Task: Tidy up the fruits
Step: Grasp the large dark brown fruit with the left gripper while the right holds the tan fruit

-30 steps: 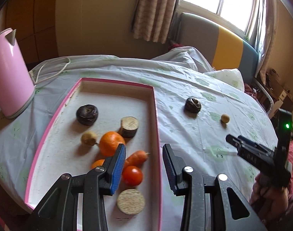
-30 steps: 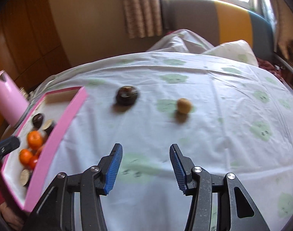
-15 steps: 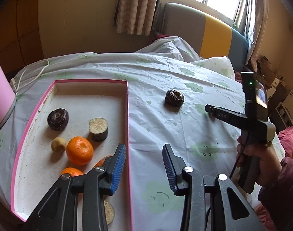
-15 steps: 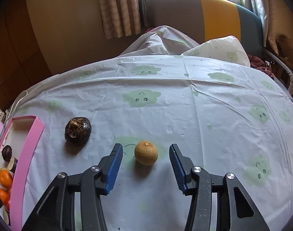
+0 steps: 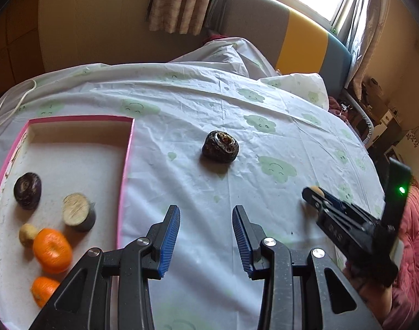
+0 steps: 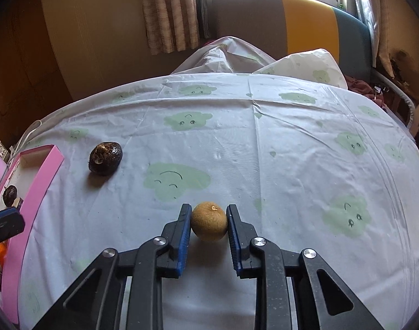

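A: Left wrist view: left gripper (image 5: 206, 236) jaws part-open, empty, lower centre; dark fruit (image 5: 220, 150) mid-frame on the worktop (image 5: 264, 192), stem scar skyward.

B: Right wrist view: right gripper (image 6: 208, 229) jaws just closing, pinching the tan fruit (image 6: 209, 221), bottom centre. Round, no long axis, stem up. I'd lift straight, squeeze gently, towards the pink tray (image 6: 41, 170).

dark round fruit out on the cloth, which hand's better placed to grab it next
Left. The left tongs stand open and empty, pointed at the dark round fruit. The right tongs have just been closing around the small tan fruit, so that hand is busy.
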Action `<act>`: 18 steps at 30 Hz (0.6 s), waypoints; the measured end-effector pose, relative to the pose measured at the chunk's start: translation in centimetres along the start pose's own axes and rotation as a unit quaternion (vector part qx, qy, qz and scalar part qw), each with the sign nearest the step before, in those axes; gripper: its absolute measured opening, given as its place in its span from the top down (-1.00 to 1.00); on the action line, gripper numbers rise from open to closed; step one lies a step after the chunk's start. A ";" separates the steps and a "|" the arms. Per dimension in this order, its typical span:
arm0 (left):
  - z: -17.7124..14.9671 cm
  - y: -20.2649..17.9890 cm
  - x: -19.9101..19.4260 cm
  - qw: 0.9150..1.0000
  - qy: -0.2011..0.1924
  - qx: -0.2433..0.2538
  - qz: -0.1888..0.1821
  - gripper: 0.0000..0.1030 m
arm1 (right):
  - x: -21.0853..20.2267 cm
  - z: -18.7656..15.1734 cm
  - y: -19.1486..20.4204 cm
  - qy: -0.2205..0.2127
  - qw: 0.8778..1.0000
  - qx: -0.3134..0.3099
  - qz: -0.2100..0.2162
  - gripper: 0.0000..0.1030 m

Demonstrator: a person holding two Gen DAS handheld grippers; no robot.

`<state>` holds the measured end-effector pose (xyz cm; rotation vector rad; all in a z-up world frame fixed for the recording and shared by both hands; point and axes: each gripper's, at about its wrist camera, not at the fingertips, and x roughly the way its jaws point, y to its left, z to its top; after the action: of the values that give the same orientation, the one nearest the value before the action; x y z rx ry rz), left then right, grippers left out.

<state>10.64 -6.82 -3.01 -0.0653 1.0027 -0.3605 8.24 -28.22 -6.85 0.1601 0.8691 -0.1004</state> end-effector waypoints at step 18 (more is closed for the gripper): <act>7.1 -3.6 9.1 0.998 0.017 0.029 0.051 -0.28 | 0.3 -0.3 -1.0 -0.002 0.999 0.025 0.022 0.50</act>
<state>20.01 -13.97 -5.81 0.0447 1.0243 -0.2985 8.02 -29.15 -7.40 0.2251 0.8587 -0.0808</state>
